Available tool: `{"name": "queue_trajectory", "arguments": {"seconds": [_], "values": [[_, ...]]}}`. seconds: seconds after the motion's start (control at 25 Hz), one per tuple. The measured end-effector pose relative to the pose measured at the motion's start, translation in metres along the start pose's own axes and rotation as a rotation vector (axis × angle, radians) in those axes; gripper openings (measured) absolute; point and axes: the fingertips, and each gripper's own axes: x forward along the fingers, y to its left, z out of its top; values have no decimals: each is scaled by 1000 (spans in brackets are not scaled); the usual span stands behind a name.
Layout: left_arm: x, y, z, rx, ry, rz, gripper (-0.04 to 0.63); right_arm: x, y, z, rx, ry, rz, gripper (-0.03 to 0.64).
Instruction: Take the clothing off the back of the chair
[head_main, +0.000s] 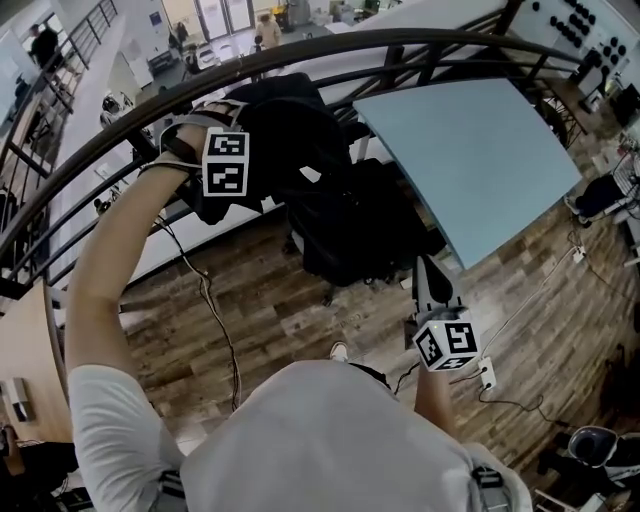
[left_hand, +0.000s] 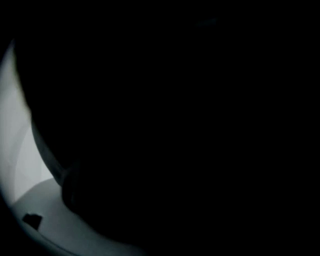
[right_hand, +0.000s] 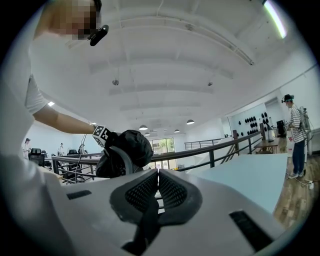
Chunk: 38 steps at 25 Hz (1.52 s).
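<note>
Black clothing (head_main: 290, 125) is bunched up high around my left gripper, whose marker cube (head_main: 225, 162) shows while its jaws are buried in the cloth. The bundle hangs above and left of the black chair (head_main: 355, 225), and its lower folds still reach the chair. In the left gripper view the dark cloth (left_hand: 175, 125) fills nearly everything. From the right gripper view the clothing (right_hand: 127, 145) hangs in the air at the left gripper's cube (right_hand: 101, 133). My right gripper (head_main: 425, 262) is low, right of the chair, its pads (right_hand: 172, 192) pressed together with nothing between them.
A light blue table (head_main: 470, 160) stands right of the chair. A dark metal railing (head_main: 330, 45) curves across behind it. Cables (head_main: 215, 320) trail over the wooden floor. A person (right_hand: 295, 135) stands far right beyond the table.
</note>
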Motion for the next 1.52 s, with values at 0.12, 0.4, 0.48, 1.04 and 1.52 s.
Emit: {"name": "queue_trajectory", "arguments": {"seconds": [0.12, 0.4, 0.48, 1.04, 1.52], "values": [[-1, -2, -2, -14, 3, 34, 532, 0, 5, 0, -3, -5, 16, 20], [-27, 5, -17, -13, 73, 172, 256, -8, 7, 6, -10, -25, 31, 20], [-32, 7, -19, -42, 87, 198, 213, -12, 5, 5, -9, -26, 30, 20], [-67, -6, -18, -588, -120, 278, 129, -31, 14, 4, -17, -29, 74, 20], [-97, -15, -25, -730, -165, 278, 117, -42, 29, 11, -33, -58, 103, 20]]}}
